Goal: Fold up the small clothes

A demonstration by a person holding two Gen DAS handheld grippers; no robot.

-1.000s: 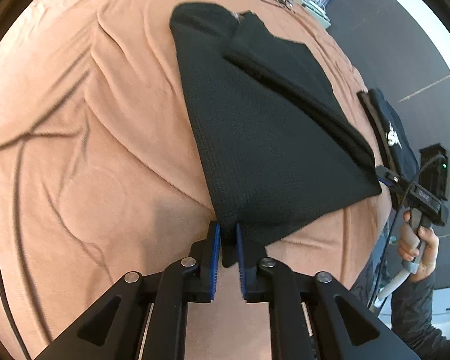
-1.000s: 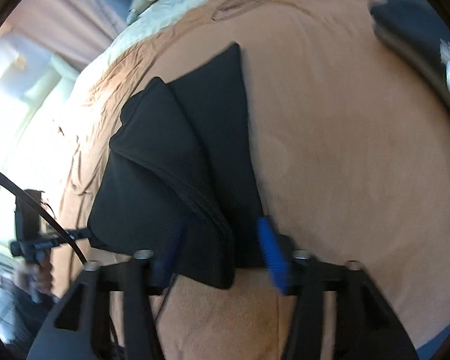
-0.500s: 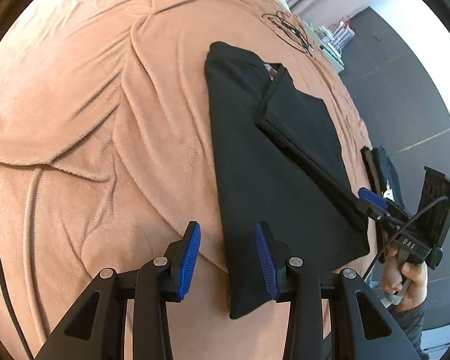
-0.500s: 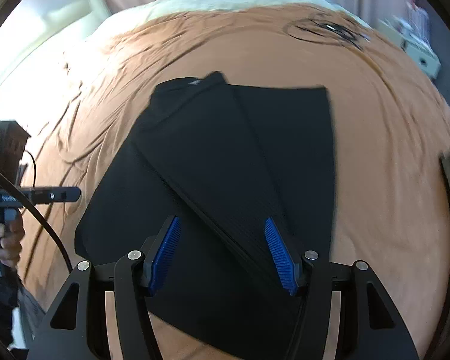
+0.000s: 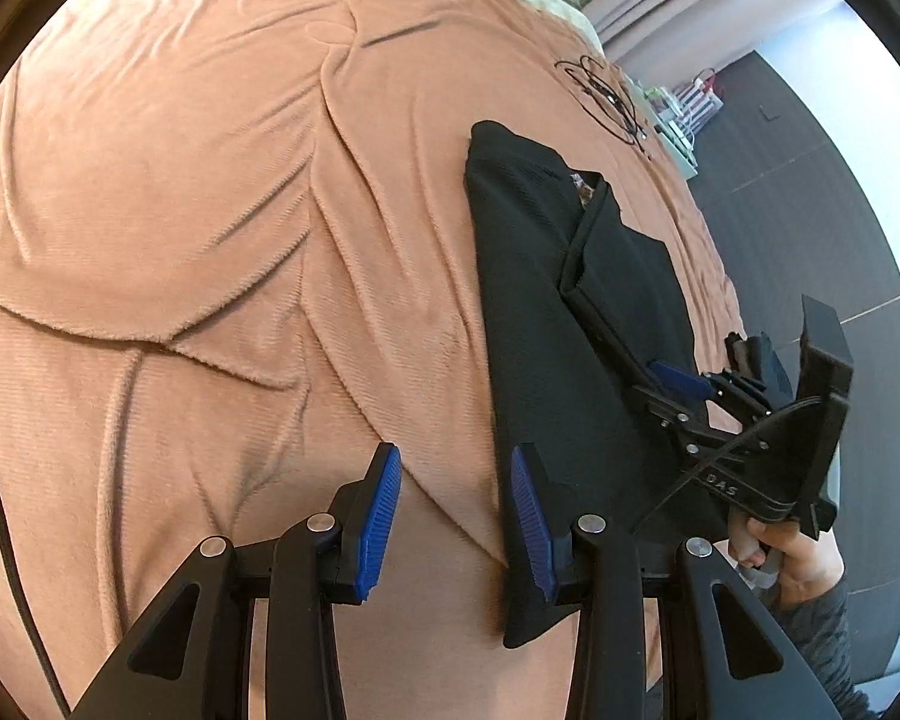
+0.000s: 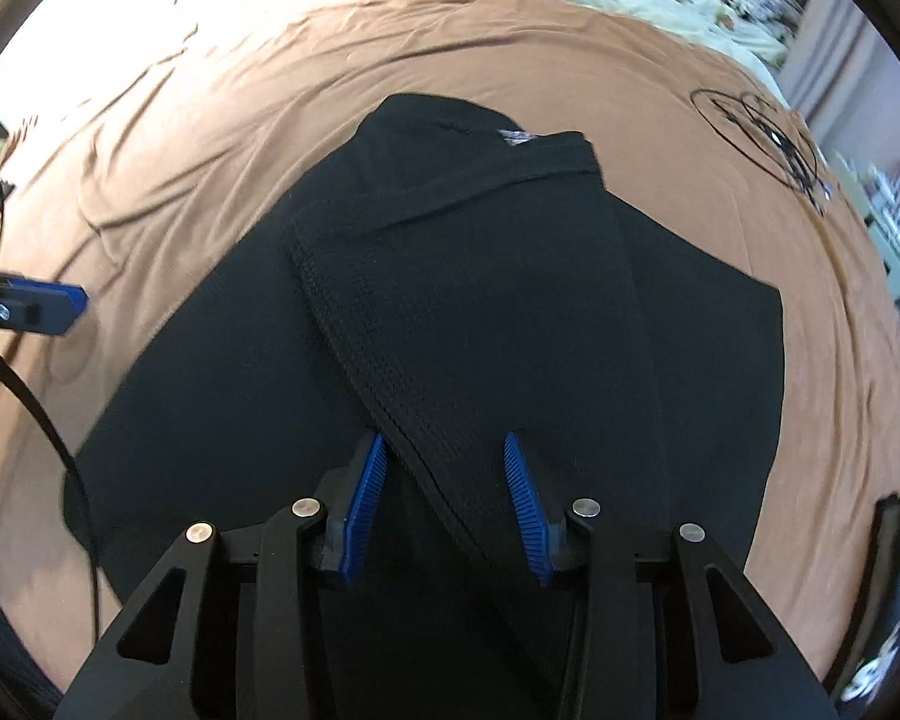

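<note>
Released a second ago, the black garment [image 5: 546,324] lies half-folded on the bed [image 5: 198,228]. Left hand-held gripper [image 5: 456,510] hangs open beside its edge; right hand-held gripper [image 6: 444,501] is closing astride the folded hem, not yet pinching. Next fold likely needs a firm grip there.

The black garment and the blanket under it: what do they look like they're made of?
Black garment: likely a matte knit or mesh fabric; a fine ribbed texture shows along its folded edge. Brown blanket: probably soft plush fleece; it shows a fuzzy nap and rounded creases.
</note>
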